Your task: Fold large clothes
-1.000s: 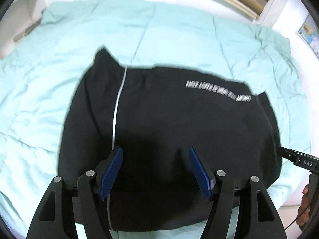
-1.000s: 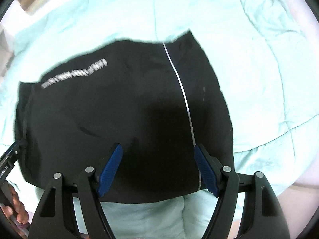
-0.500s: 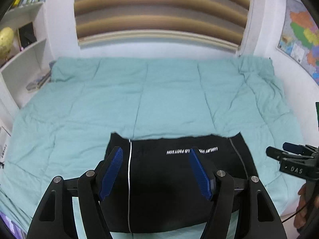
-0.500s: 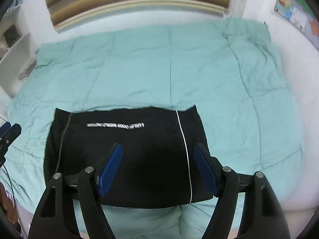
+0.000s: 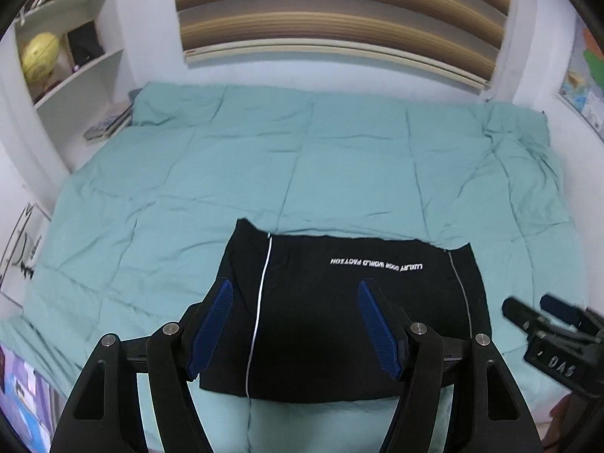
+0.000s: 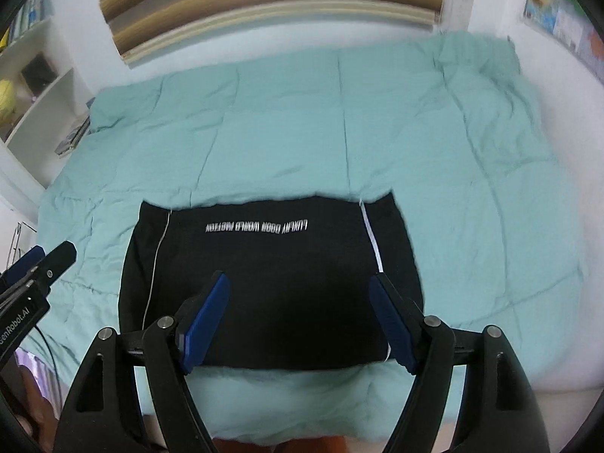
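Note:
A black garment (image 5: 339, 313) with white side stripes and white lettering lies folded into a flat rectangle on the teal quilt (image 5: 302, 162), near the bed's front edge. It also shows in the right wrist view (image 6: 271, 283). My left gripper (image 5: 296, 324) is open and empty, held above and in front of the garment. My right gripper (image 6: 298, 324) is open and empty, also held back above it. The right gripper shows at the right edge of the left wrist view (image 5: 547, 324); the left gripper shows at the left edge of the right wrist view (image 6: 34, 268).
The quilt (image 6: 339, 132) covers the whole bed. A white shelf unit (image 5: 71, 60) with a yellow globe stands at the left. A blind-covered window (image 5: 339, 11) is behind the bed. A map (image 5: 585, 87) hangs on the right wall.
Both grippers have pulled up and back from just above the garment. The garment stays flat on the quilt.

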`<state>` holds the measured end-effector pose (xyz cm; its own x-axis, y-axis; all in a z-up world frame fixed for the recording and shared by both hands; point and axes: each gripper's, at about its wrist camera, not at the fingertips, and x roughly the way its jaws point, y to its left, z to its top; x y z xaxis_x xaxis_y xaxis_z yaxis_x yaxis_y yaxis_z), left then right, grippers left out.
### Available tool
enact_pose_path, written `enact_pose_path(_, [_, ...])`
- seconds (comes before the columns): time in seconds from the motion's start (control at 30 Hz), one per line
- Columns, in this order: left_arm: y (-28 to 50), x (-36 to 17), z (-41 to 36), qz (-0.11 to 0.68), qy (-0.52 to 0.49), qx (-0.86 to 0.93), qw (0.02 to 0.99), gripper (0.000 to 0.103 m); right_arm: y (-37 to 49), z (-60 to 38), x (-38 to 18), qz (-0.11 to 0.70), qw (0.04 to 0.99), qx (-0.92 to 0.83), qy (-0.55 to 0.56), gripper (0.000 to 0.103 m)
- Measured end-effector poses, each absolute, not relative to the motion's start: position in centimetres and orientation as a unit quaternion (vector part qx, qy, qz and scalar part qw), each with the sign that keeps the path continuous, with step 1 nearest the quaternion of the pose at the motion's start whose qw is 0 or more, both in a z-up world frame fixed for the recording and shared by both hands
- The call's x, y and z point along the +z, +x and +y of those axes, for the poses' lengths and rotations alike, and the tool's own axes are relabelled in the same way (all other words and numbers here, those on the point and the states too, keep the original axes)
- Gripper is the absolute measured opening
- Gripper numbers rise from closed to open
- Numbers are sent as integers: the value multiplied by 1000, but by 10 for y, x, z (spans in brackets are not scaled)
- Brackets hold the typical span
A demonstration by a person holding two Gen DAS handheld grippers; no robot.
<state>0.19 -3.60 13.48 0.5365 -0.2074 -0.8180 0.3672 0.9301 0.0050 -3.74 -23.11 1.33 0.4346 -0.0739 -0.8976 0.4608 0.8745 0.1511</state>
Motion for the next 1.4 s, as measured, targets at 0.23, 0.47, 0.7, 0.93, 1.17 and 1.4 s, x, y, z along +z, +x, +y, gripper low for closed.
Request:
enact_pose_path(0.23, [-7,130,-36,456,89,-181,867,71,-41,-230,-15,536,799,-170,212,78])
enact_pose_path(0.47, [-8,131,-29,452,83,-178,870,71,-44,-230,-20,540,796,-172,213,78])
enact_pose_path(0.7, [-9,132,-28,448,85,-167,874,71,-41,-222,-21,543,797,-166,206,78])
enact_pose_path(0.93, [-5,130,-23,452,82,-152,875,71,-40,-222,-26,550,791,-159,216,78])
enact_pose_path(1.17, [-2,126,-20,456,89,-139,875,71,-38,-222,-31,557,784,-150,231,78])
enact_pose_path(1.4, [1,122,-16,459,98,-127,874,71,-35,-216,-35,563,780,-148,232,78])
